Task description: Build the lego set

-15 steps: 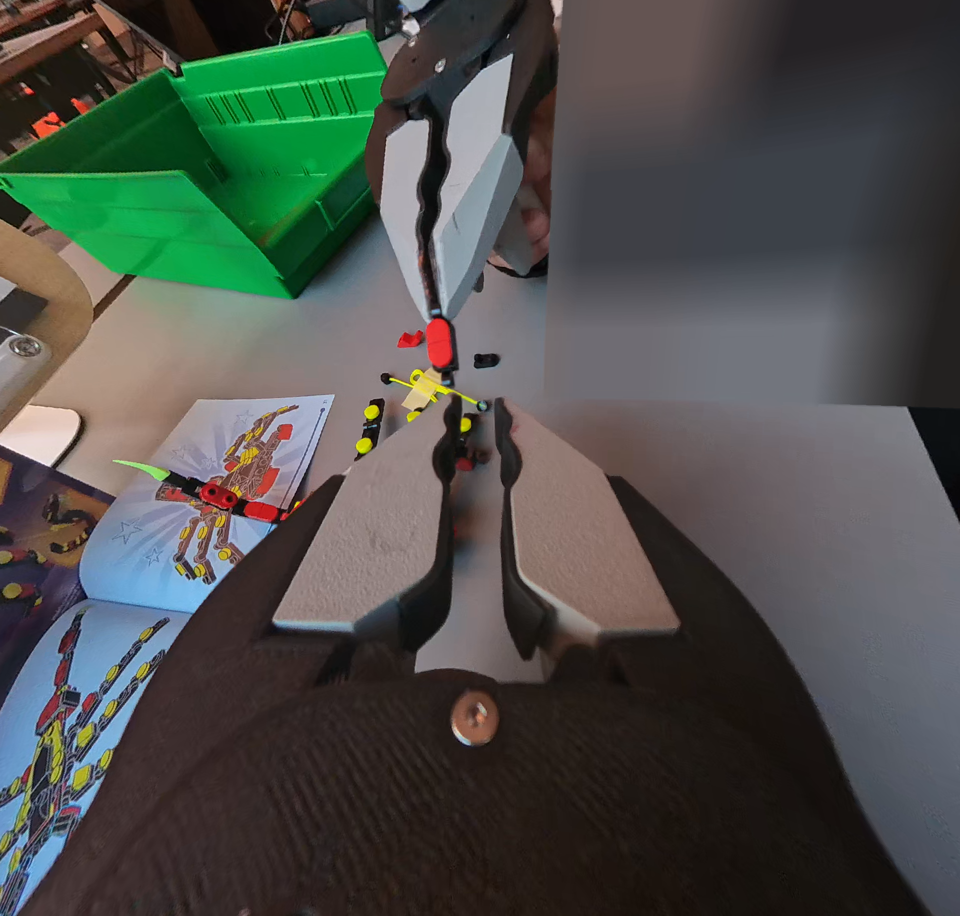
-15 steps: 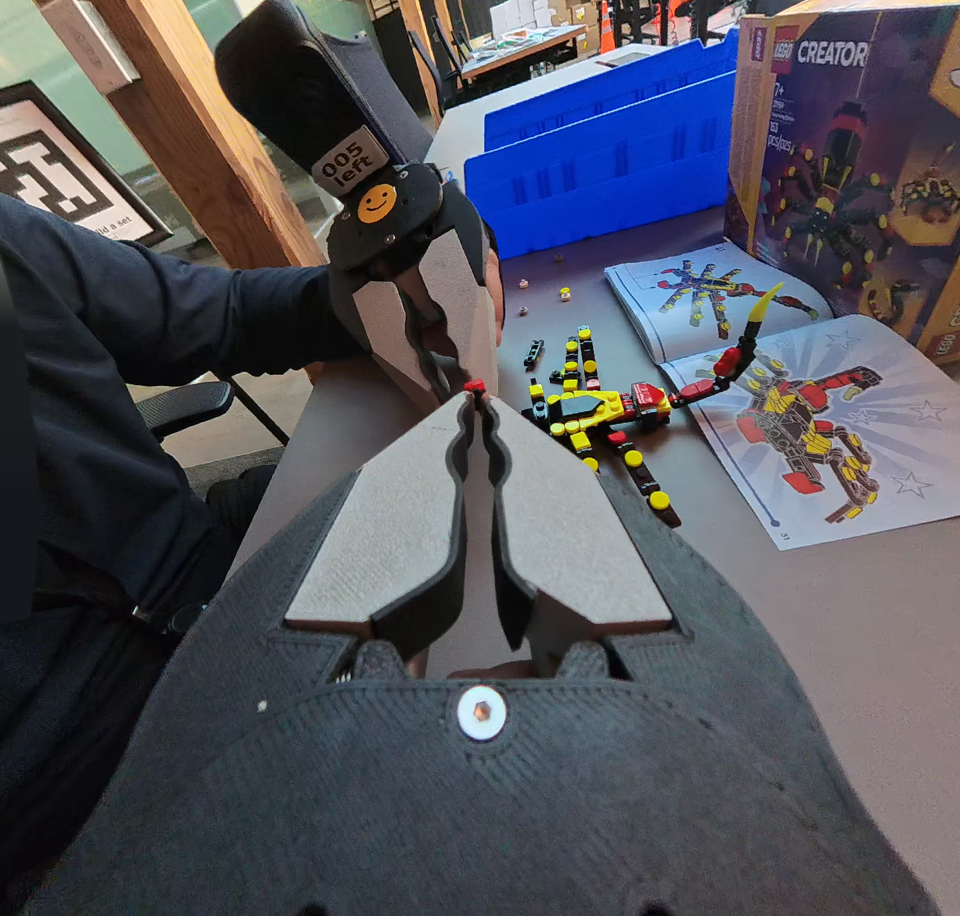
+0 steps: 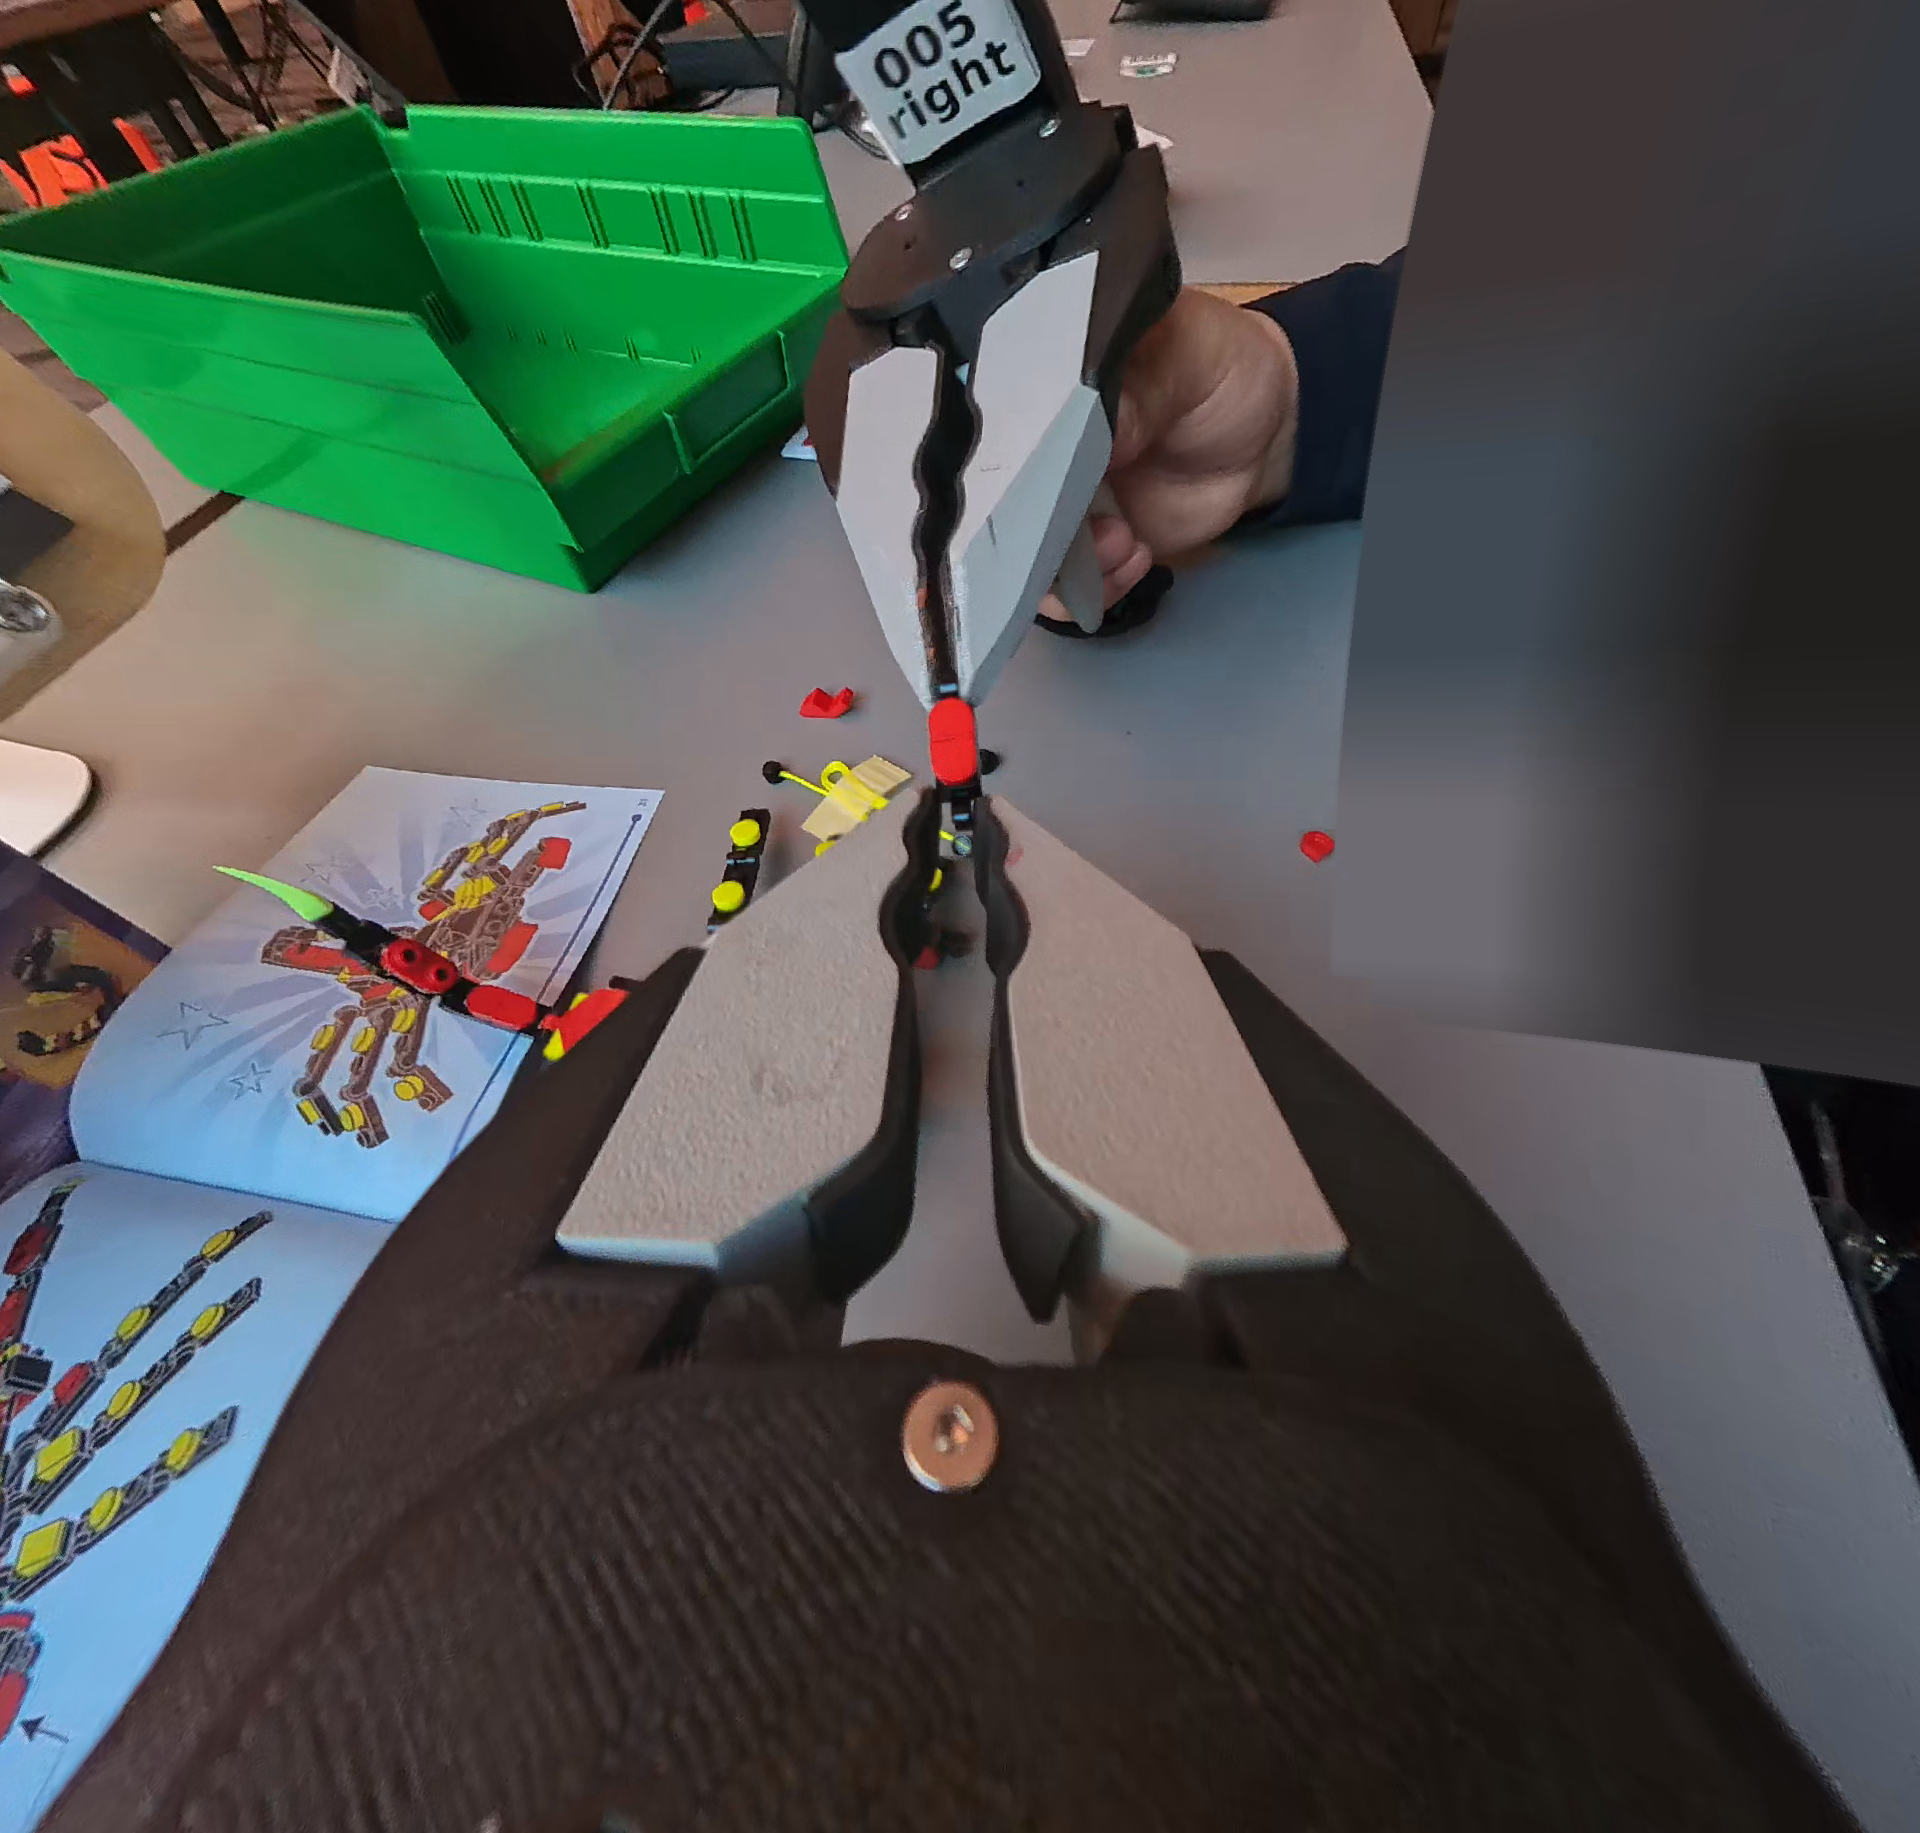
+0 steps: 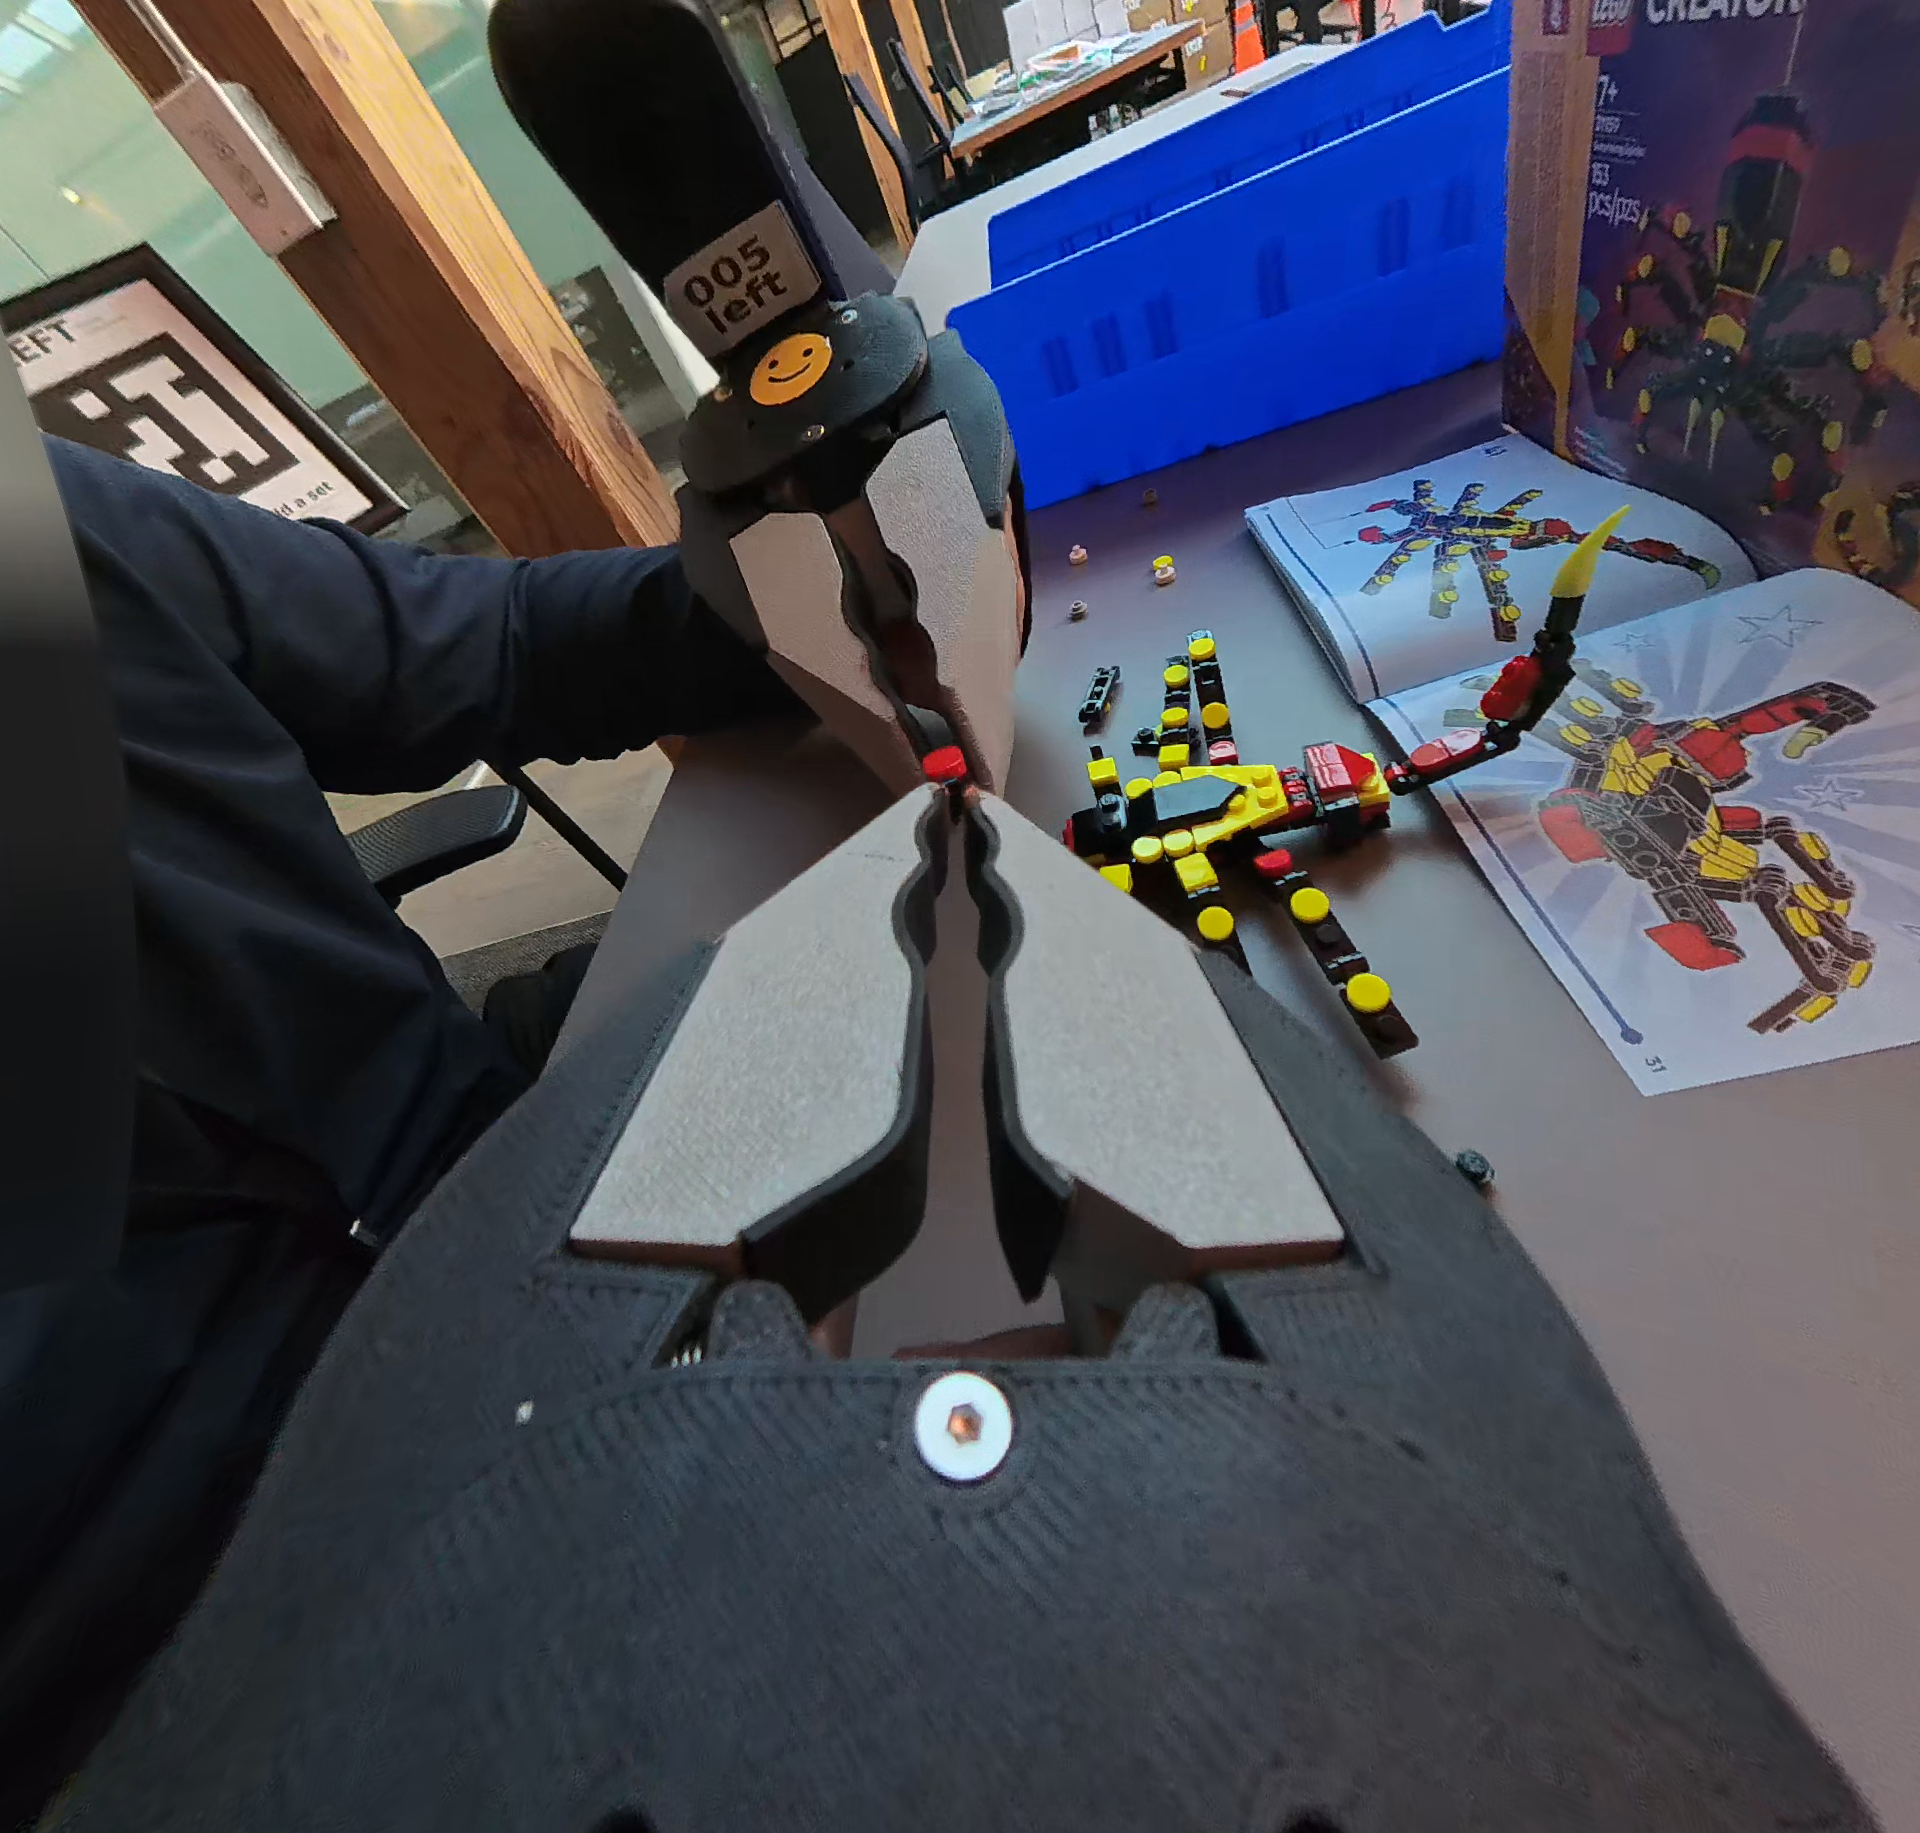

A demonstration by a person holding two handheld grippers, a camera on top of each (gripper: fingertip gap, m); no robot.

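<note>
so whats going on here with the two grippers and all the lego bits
A person is building a lego set with a hand-held gripper in each hand. The right hand-held gripper pinches a small red piece assembly and meets the left hand-held gripper, which grips its black lower end above the table. The half-built scorpion model lies beside the open instruction booklet.

The two grippers meet tip to tip over the table (image 4: 1714, 1368). From the right gripper (image 4: 954, 815), the part-built scorpion model (image 4: 1236, 817) lies just right of its tips, the instruction booklet (image 4: 1662, 848) farther right, the set box (image 4: 1714, 225) behind that, bins (image 4: 1247, 329) beyond
</note>
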